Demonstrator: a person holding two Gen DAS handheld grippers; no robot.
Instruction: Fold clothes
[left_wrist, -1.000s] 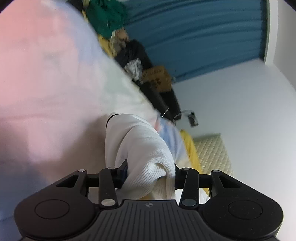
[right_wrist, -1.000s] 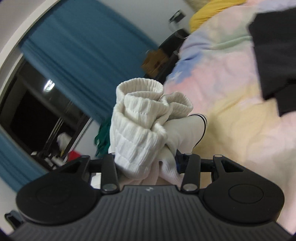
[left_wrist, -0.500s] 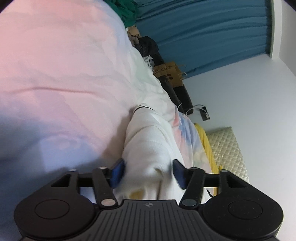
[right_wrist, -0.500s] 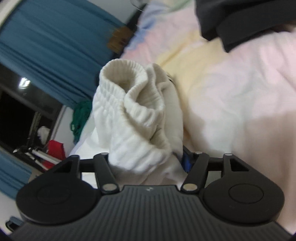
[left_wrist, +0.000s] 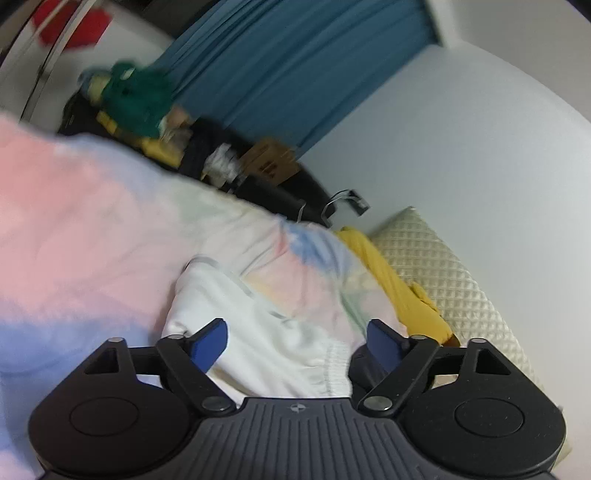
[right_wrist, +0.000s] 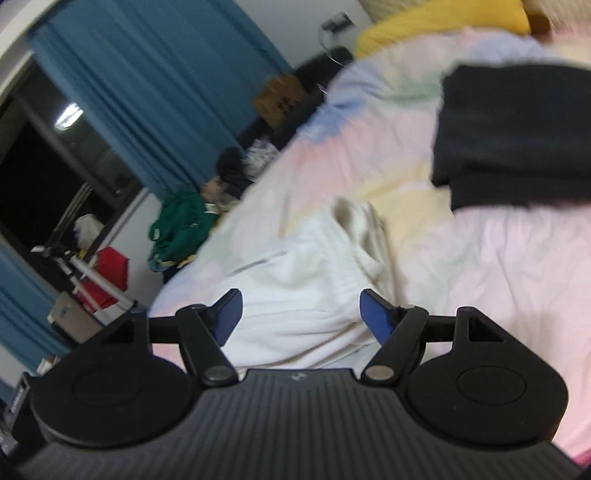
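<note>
Left gripper (left_wrist: 295, 341) first: jaws have just been opening and now stand wide and released, with the white garment (left_wrist: 255, 325) lying on the pastel bedspread (left_wrist: 74, 229) right below them, untouched by the blue pads (left_wrist: 208, 341). Over to the right gripper (right_wrist: 297, 314): same story, jaws just spread apart, nothing pinched, the garment bunched in front and below, ribbed cuff end rumpled toward the folded dark clothing (right_wrist: 513, 133). Its long axis runs away from both grippers toward the bed's far edge. Both hands look about equally near. It looks soft, creased, not yet flat, so I'd say smoothing comes next.
</note>
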